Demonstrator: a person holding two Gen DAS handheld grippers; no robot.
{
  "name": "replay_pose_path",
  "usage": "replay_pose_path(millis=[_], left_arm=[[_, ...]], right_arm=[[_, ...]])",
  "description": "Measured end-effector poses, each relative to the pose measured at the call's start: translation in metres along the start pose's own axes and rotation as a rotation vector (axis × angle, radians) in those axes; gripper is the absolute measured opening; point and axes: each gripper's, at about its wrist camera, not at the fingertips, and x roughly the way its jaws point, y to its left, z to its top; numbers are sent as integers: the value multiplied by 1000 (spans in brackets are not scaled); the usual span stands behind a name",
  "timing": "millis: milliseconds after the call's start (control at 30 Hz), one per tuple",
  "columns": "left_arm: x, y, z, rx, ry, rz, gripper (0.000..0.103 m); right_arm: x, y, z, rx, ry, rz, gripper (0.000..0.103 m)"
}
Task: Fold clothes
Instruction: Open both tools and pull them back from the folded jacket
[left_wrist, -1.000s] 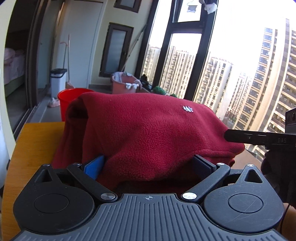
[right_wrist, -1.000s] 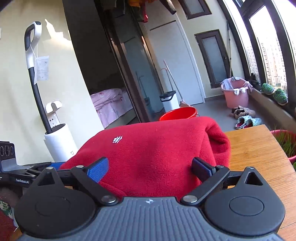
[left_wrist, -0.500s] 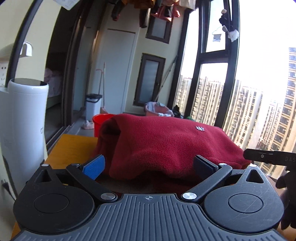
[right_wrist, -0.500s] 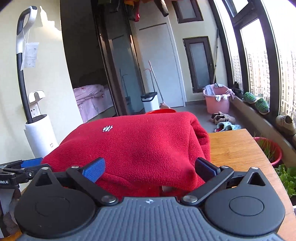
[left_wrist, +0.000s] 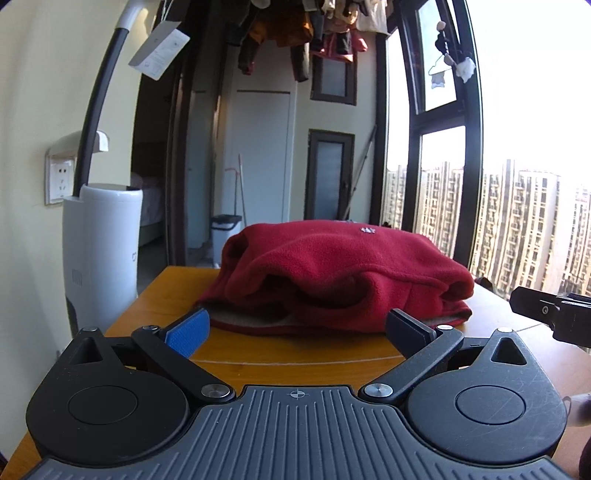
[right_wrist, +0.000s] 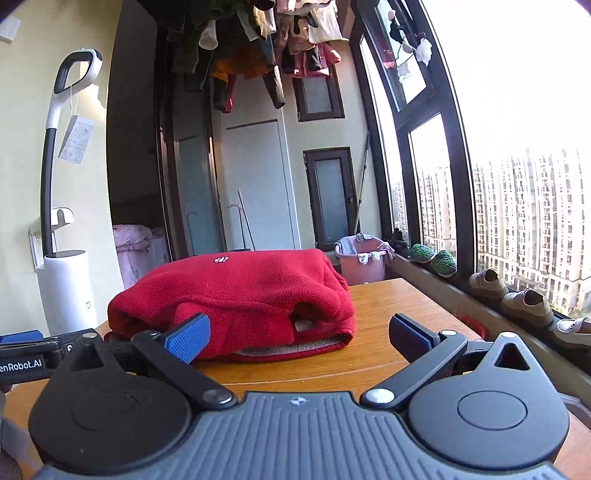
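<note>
Now the red fleece (left_wrist: 332, 273) lies folded in a soft pile on the wooden table (left_wrist: 295, 354), in the middle of both views. Both grippers, the left gripper (left_wrist: 299, 328) and the right gripper (right_wrist: 299, 332), have their 2 fingers wide apart, with nothing between them, just short of the fleece.

A high-rise flat's enclosed balcony: laundry (right_wrist: 258, 44) hangs overhead, tower blocks (right_wrist: 532, 221) fill the right-hand window, a bedroom (right_wrist: 136, 251) lies far left.
</note>
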Motion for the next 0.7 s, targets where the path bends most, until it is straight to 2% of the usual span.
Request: replay_pose_path(millis=[133,333,700], left_arm=[[-3,0,-1,-10,20,33,103],[0,1,-5,-6,77,59,103],[0,1,-6,7,90,55,103]], right_arm=[[-1,6,-1,-56,37,-40,103],[14,6,-1,-60,134,-82,103],[12,13,-4,-84,113,-71,103]])
